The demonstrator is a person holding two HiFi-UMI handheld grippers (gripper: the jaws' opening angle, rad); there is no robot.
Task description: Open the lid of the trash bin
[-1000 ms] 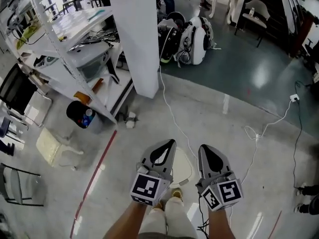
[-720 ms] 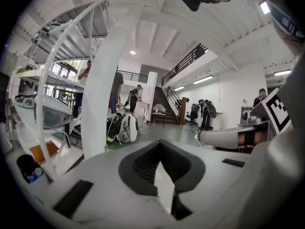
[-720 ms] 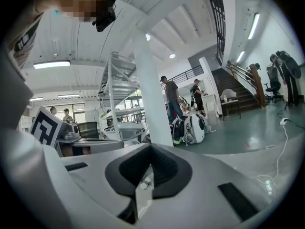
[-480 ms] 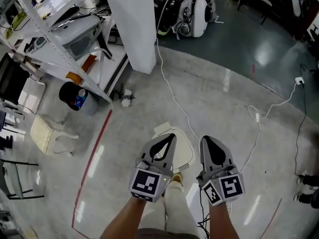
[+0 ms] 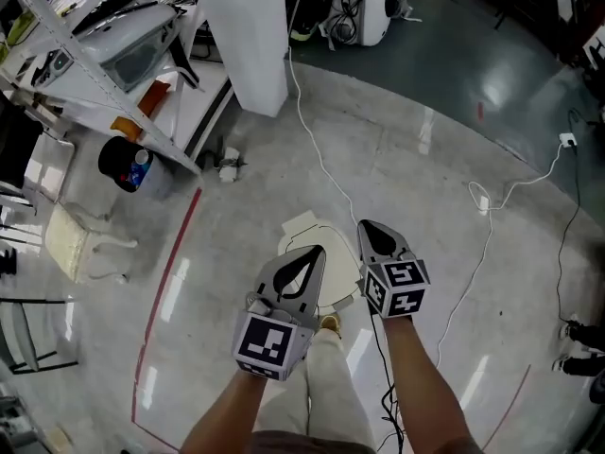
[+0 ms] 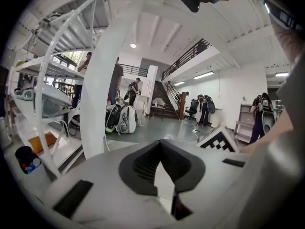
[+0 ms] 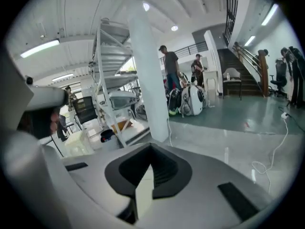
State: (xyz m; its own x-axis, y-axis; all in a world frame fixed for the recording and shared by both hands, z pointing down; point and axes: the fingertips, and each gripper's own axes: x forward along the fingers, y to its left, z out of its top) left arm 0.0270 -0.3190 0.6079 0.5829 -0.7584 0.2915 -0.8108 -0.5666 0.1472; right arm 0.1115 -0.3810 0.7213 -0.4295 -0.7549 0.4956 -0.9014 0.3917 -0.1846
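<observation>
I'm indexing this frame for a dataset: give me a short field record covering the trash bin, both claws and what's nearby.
trash bin: cream-white, on the floor at the person's feet
lid: looks down, not yet opened
left claw: tips together, nothing held, over the bin
right claw: tips together, nothing held, over the bin's right side
contact with lid: cannot tell from above
nearby: black bin by the shelving, white pillar, red floor line
</observation>
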